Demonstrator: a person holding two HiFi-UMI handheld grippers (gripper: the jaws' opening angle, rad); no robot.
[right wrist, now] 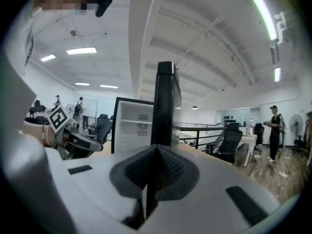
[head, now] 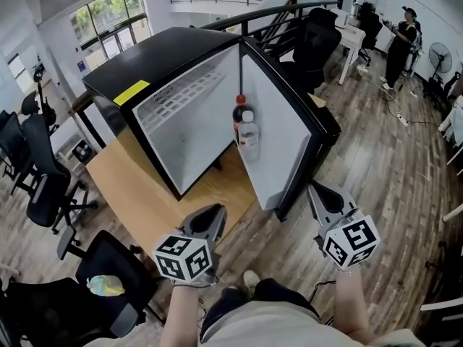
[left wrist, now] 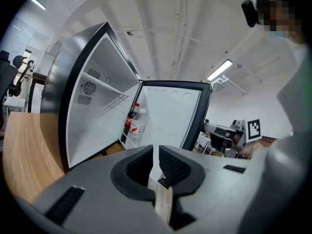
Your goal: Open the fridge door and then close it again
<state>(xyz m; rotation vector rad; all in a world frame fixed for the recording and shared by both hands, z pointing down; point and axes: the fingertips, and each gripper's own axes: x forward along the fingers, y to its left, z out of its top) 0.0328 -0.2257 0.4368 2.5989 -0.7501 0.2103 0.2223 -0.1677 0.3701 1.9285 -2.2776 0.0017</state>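
Note:
A black mini fridge (head: pixel 166 56) stands on a wooden table (head: pixel 137 194) with its door (head: pixel 278 129) swung wide open; in the left gripper view the white cabinet (left wrist: pixel 97 116) and door (left wrist: pixel 168 113) show. A cola bottle and a clear bottle (head: pixel 248 132) sit in the door rack, seen also as bottles (left wrist: pixel 134 121). My left gripper (head: pixel 206 215) hovers in front of the open cabinet, and the left gripper (left wrist: pixel 152 155) shows a narrow gap with nothing in it. My right gripper (head: pixel 322 194) is beside the door's outer edge. The right gripper (right wrist: pixel 157 152) is shut and empty, pointing at the door edge (right wrist: pixel 165 106).
Black office chairs (head: pixel 43 179) stand left of the table, and another chair (head: pixel 108 280) is near my left arm. A black chair (head: pixel 315 42) and a stair railing lie behind the fridge. A person (head: pixel 401 42) stands far right near a fan (head: pixel 439 56).

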